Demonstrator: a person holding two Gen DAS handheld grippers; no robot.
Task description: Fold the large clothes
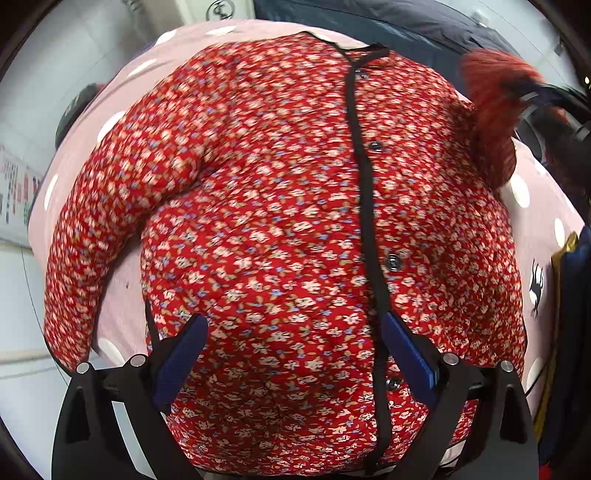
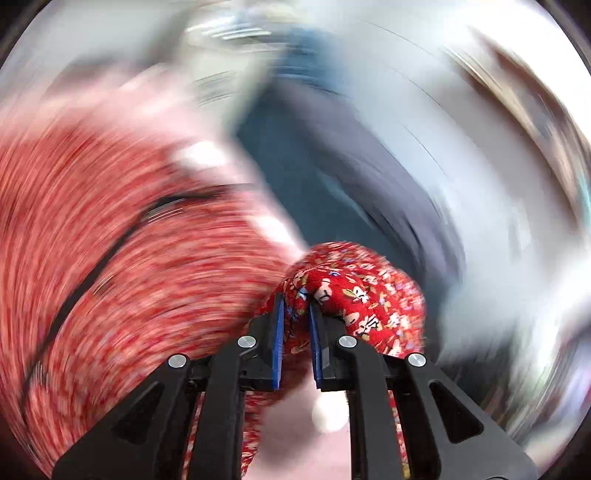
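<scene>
Red floral jacket (image 1: 280, 229) lies front-up on a pink polka-dot sheet (image 1: 122, 85), black placket (image 1: 364, 206) with dark buttons running down the middle. One sleeve (image 1: 110, 206) spread out to the side on the sheet.

Left gripper (image 1: 295, 332): fingers spread wide, nothing between them, hovering above the lower part of the jacket front; blue pads on either side of the fabric view, contact not clear.

Right gripper (image 2: 295, 314): clenched on a bunched fold of the jacket (image 2: 347, 284), fabric pinched between the blue pads (image 2: 279, 332). Right wrist view heavily motion-blurred; only the grasped bunch is sharp. In the left view, that lifted part of the jacket shows as a red blur at upper right.

Dark blue cloth (image 1: 369, 18) lies past the far edge of the sheet.
</scene>
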